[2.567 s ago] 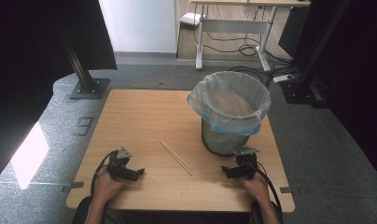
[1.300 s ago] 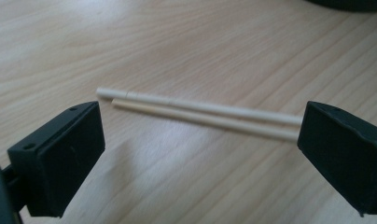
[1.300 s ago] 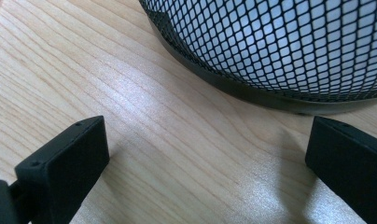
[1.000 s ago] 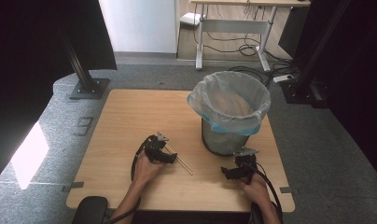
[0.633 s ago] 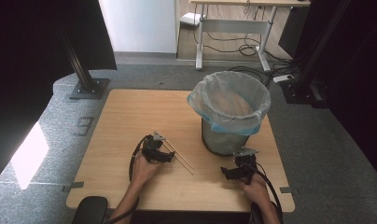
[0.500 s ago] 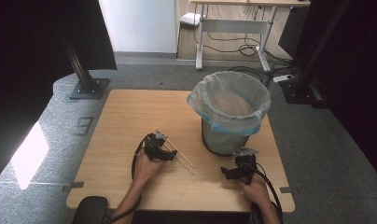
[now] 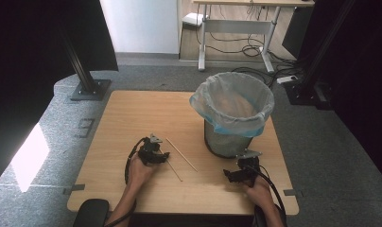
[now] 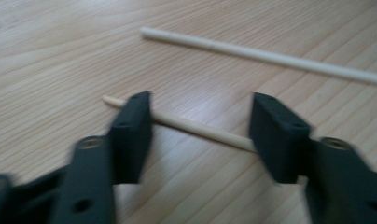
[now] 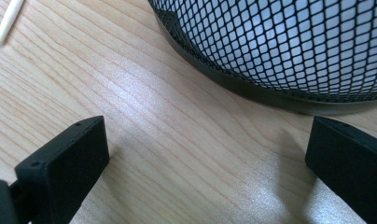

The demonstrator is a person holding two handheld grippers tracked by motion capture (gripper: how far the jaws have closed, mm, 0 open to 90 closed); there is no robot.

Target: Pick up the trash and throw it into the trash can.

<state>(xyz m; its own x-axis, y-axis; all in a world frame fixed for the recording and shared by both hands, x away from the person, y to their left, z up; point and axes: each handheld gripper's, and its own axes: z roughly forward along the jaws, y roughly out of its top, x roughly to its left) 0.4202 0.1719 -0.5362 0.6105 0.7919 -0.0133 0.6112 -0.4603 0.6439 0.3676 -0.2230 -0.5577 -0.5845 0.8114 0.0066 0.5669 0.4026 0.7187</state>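
Left gripper view | left claw [image 8: 200, 135] agape, straddling near stick [image 8: 196, 129] | right claw [image 9: 210, 158] agape by bin [image 9: 280, 46]

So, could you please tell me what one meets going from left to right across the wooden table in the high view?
Left gripper, open at the nearer thin wooden stick → the farther thin wooden stick → right gripper, open → black mesh bin with its clear liner bag.
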